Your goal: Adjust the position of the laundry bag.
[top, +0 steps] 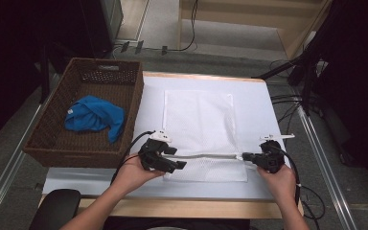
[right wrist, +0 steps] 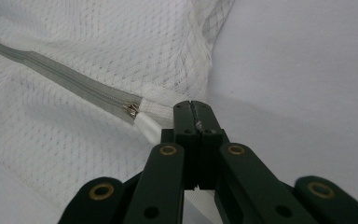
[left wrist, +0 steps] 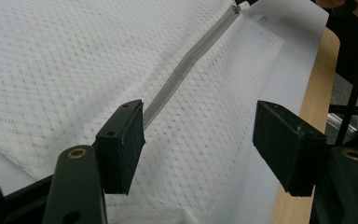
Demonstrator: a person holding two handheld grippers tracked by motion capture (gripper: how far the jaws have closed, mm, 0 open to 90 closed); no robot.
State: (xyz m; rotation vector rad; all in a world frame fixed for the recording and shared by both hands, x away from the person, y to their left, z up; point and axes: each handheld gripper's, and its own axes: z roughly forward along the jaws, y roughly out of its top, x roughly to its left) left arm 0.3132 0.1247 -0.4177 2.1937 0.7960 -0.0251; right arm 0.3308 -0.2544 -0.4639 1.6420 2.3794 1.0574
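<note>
A white mesh laundry bag (top: 199, 124) lies flat on the white table cover (top: 254, 96). Its grey zipper (top: 206, 155) runs across near the front edge. My right gripper (top: 245, 156) is at the zipper's right end. In the right gripper view its jaws (right wrist: 196, 112) are shut on the white fabric tab (right wrist: 151, 126) just past the metal slider (right wrist: 131, 109). My left gripper (top: 179, 165) hovers at the zipper's left end. In the left gripper view it (left wrist: 205, 135) stands open, pads apart over the mesh, with the zipper (left wrist: 182, 70) running away from the left pad.
A brown wicker basket (top: 43, 143) stands at the table's left with a crumpled blue cloth (top: 95, 117) inside. The table's wooden front edge (top: 187, 207) lies just behind my hands. Dark stands and cables crowd the floor at the right.
</note>
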